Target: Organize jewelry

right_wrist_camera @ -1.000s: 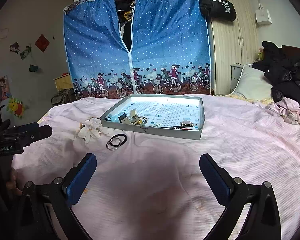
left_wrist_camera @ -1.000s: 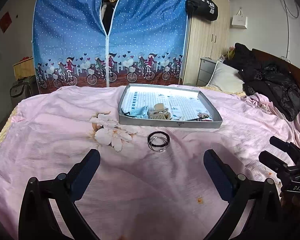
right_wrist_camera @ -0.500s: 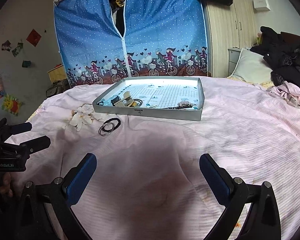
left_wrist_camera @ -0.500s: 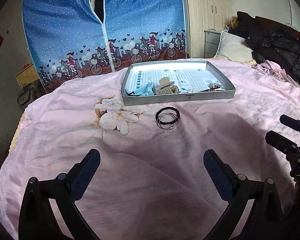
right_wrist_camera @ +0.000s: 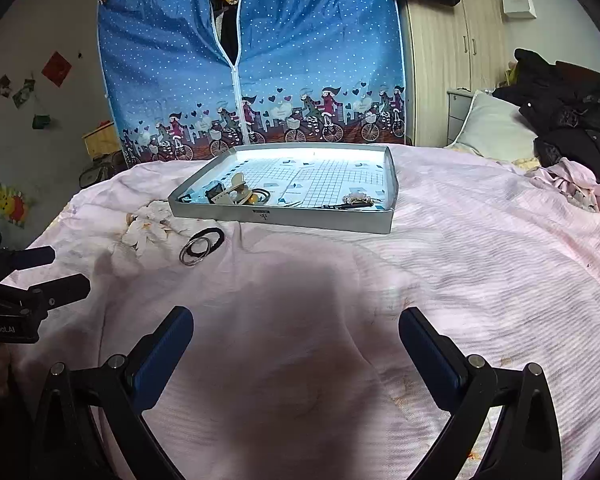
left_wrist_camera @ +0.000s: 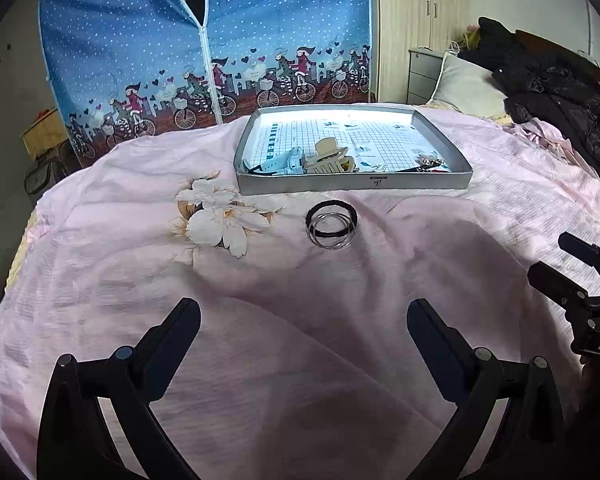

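Left wrist view shows your pink bedspread [left_wrist_camera: 440, 240] before a blue wardrobe cover [left_wrist_camera: 140, 40]; bangles [left_wrist_camera: 332, 225] lie mid-frame, below the grey tray [left_wrist_camera: 352, 181], above your wide-open left gripper [left_wrist_camera: 303, 320]. Your right gripper [right_wrist_camera: 296, 328] also gapes.

small tangled pieces [left_wrist_camera: 430, 160] in tray [left_wrist_camera: 352, 182] — unclear, wardrobe [right_wrist_camera: 252, 60] top cropped

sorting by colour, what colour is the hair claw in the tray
Beige or cream hair claw, lying in the grey tray; clearest in the left wrist view.
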`<action>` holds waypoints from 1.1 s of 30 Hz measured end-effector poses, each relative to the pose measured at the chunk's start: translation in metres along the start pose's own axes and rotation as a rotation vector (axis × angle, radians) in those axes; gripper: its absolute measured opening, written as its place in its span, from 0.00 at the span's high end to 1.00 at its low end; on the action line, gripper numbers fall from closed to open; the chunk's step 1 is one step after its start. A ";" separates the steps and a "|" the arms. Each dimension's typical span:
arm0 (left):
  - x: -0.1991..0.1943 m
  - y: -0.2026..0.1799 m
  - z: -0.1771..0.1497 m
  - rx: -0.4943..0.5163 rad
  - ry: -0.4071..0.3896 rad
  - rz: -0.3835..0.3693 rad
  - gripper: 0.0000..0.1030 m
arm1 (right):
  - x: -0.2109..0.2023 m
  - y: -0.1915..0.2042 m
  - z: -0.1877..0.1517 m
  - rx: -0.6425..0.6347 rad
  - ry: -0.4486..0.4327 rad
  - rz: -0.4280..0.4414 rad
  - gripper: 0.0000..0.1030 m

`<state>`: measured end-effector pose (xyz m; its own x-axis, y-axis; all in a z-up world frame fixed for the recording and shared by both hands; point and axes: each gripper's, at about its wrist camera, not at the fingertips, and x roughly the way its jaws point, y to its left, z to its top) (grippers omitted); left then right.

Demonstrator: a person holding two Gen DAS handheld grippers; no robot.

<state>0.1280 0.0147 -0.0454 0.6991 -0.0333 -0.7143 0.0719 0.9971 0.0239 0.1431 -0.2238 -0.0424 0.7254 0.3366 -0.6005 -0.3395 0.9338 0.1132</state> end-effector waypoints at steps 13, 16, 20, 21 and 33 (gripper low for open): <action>0.058 0.020 0.036 -0.076 0.095 -0.166 0.08 | 0.041 -0.006 0.019 -0.045 0.056 0.043 0.00; 0.074 0.018 0.042 -0.056 0.101 -0.176 0.21 | 0.058 -0.008 0.021 -0.048 0.073 0.054 0.03; 0.096 0.019 0.043 -0.048 0.147 -0.209 0.39 | 0.077 -0.006 0.021 -0.056 0.125 0.101 0.33; 0.101 0.020 0.043 -0.054 0.161 -0.225 0.44 | 0.081 -0.005 0.021 -0.060 0.140 0.115 0.41; 0.141 0.064 0.052 -0.284 0.263 -0.373 0.67 | 0.140 0.034 0.028 -0.165 0.279 0.344 0.85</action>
<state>0.2681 0.0700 -0.1087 0.4587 -0.4069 -0.7900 0.0609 0.9013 -0.4289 0.2502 -0.1418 -0.1005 0.3730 0.5562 -0.7426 -0.6390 0.7343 0.2290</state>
